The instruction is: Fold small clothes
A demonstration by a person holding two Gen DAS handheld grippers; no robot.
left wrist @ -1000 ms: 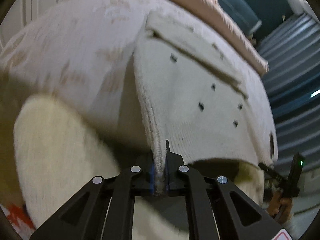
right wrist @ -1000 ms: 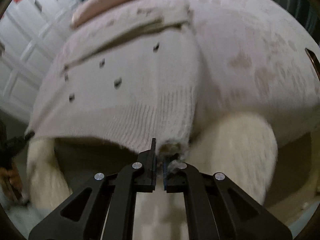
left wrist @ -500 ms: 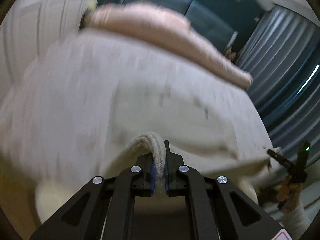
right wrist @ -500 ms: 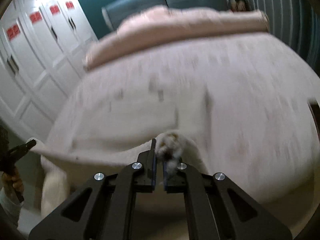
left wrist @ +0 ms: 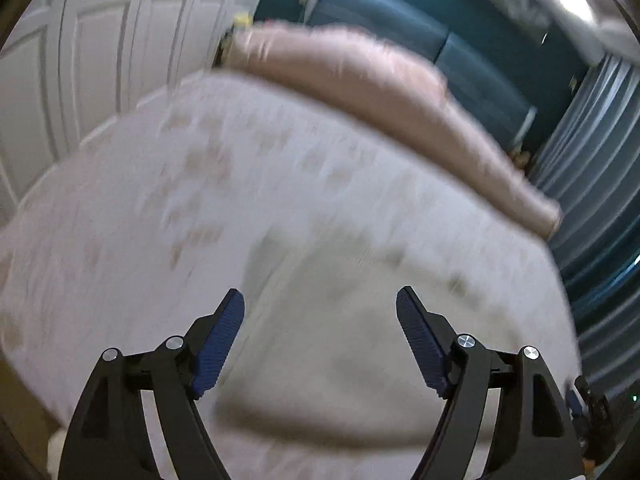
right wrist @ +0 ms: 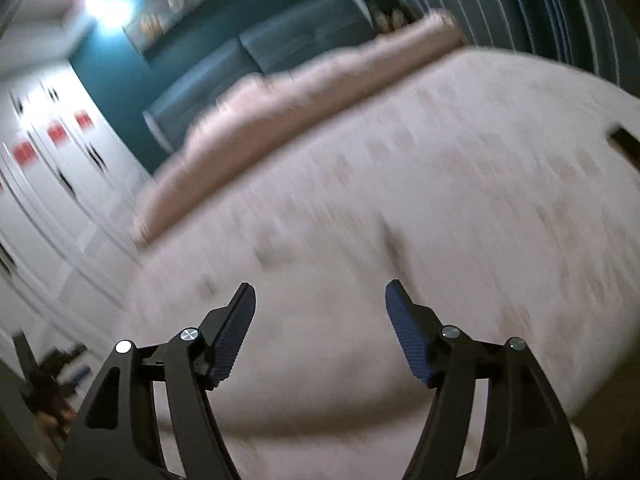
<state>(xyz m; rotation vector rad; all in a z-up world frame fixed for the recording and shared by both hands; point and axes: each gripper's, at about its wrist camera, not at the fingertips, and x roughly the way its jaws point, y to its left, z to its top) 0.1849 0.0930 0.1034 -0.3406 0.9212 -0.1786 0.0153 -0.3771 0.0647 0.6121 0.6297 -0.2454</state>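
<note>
A cream knitted garment lies on the pale patterned bed cover, blurred by motion, with dark buttons showing as smears. My left gripper is open and empty just above the garment's near left part. In the right wrist view the same garment lies under my right gripper, which is open and empty above its near right part. Its exact outline is hard to tell in the blur.
A pink rolled blanket lies across the far side of the bed, also in the right wrist view. Behind it is a teal headboard. White cupboard doors stand left, grey curtains right.
Both grippers held the garment's hem shut, carried it forward over the garment, then opened and let go. The cameras now point higher and farther across the bed.
</note>
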